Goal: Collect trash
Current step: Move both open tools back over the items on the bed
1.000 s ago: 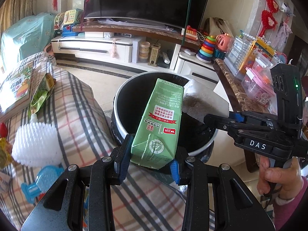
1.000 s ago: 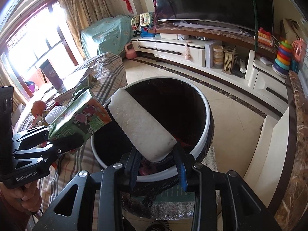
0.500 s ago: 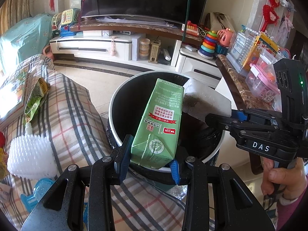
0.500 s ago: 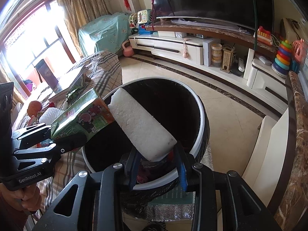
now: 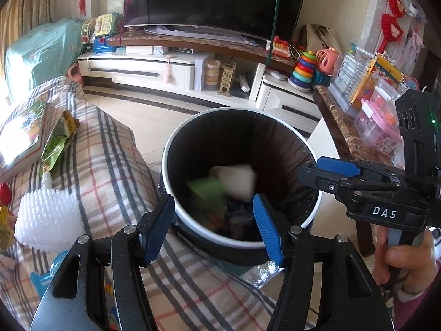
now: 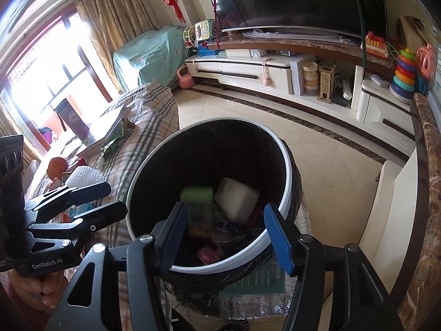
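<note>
Plaid sofa (image 5: 115, 165); green carton (image 5: 205, 190) blurred inside bin (image 5: 176, 218), orientation unreadable.

Home living room: television (image 5: 209, 0), toys (stacking rings (image 5: 301, 70)), plaid sofa (image 5: 110, 171).

Your left claw (image 5: 213, 224) has its blue-padded fingers (image 5: 157, 227) spread wide with nothing between them. Your right claw (image 6: 224, 233) is spread just as wide and equally empty, pointing forward and down alongside the left one. Your right hand (image 5: 405, 259) wraps the handle from below, fingers curled around the grip.
</note>
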Motion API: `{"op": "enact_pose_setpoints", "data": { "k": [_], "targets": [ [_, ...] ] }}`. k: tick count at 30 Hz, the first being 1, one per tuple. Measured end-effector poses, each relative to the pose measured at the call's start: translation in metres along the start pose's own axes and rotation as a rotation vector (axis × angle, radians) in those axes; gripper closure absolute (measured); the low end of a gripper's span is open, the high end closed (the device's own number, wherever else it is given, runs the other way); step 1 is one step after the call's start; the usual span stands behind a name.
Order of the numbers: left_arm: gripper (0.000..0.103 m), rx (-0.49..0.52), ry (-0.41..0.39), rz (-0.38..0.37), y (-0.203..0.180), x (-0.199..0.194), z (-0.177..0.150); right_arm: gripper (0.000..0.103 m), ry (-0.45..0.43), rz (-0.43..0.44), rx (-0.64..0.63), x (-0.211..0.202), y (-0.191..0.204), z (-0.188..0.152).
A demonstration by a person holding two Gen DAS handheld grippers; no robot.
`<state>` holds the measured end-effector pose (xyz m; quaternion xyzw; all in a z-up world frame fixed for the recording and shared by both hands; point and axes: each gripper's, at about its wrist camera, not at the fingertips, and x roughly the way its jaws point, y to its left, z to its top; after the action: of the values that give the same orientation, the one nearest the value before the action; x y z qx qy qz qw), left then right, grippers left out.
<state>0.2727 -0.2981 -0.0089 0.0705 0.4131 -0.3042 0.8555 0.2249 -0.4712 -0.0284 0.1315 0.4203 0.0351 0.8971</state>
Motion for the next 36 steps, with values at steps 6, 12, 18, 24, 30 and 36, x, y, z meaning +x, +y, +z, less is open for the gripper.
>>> {"op": "enact_pose_setpoints", "data": {
  "k": [6,12,18,24,30,36],
  "targets": [
    [0.043,-0.037,-0.029,0.003,0.01,-0.022,-0.025,0.021,-0.068,0.031,0.027,-0.017,0.009,-0.012],
    [0.042,-0.101,-0.065,0.011,0.026,-0.051,-0.056,0.013,-0.094,0.075,0.036,-0.027,0.029,-0.028],
    [0.041,-0.155,-0.099,0.032,0.046,-0.079,-0.086,0.011,-0.087,0.122,0.028,-0.028,0.06,-0.05],
    [0.041,-0.23,-0.117,0.062,0.073,-0.1,-0.117,0.011,-0.051,0.164,0.018,-0.021,0.087,-0.069],
    [0.041,-0.277,-0.122,0.094,0.098,-0.117,-0.144,0.011,-0.018,0.196,0.002,-0.013,0.114,-0.082],
    [0.041,-0.329,-0.127,0.141,0.127,-0.134,-0.167,0.01,-0.014,0.226,-0.041,-0.009,0.145,-0.093]
  ]
}}
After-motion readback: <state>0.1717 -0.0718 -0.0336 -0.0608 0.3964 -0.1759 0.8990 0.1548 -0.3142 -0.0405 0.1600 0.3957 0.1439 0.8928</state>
